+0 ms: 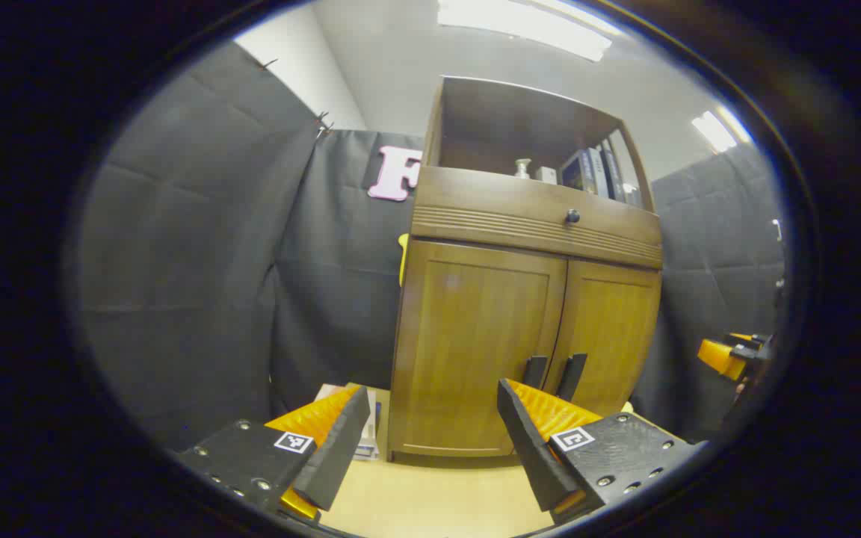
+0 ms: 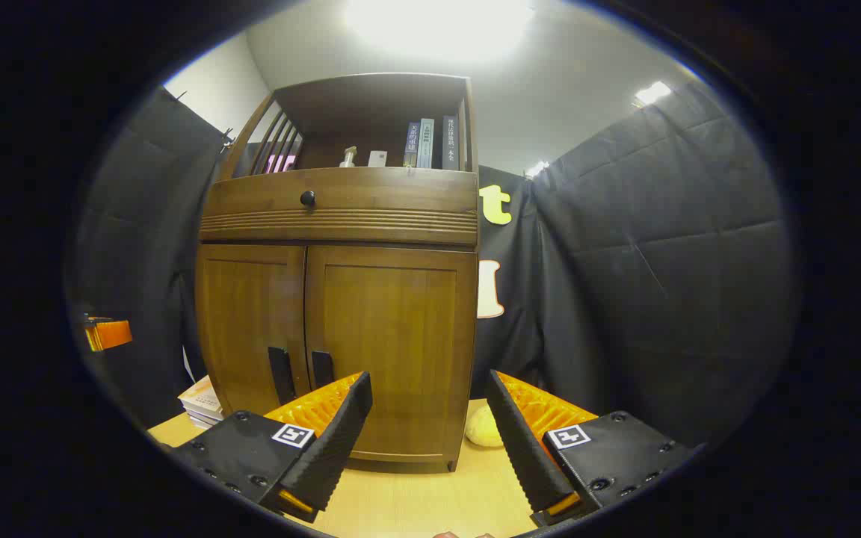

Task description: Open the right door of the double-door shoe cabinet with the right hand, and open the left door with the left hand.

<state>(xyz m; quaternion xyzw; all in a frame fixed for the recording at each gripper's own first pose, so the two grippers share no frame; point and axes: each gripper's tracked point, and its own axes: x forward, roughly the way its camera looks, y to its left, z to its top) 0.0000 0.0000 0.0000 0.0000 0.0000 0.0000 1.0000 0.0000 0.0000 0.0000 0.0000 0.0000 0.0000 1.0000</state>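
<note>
**Both doors shut; risk of grabbing the wrong handle**

Left gripper view: left gripper [image 1: 434, 430] spread, empty. Left door [image 1: 475, 344] closed; left handle [image 1: 534, 371] at 5 o'clock, nearly touching its twin.

Right gripper view: right gripper [image 2: 427, 422] spread, empty. Right handle [image 2: 322, 368] at 7 o'clock on the right door [image 2: 393, 344]; off-line approach could snag the neighbouring handle.

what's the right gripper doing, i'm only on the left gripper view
Observer: The right gripper is open and faces the right door, with nothing between its fingers.
Operator: is it on the handle yet
Observer: No. The right door's handle sits left of the gap, not between the fingers.
Operator: anything on the cabinet's right side
Observer: A small pale round thing lies on the table by the cabinet's right front corner.
</note>
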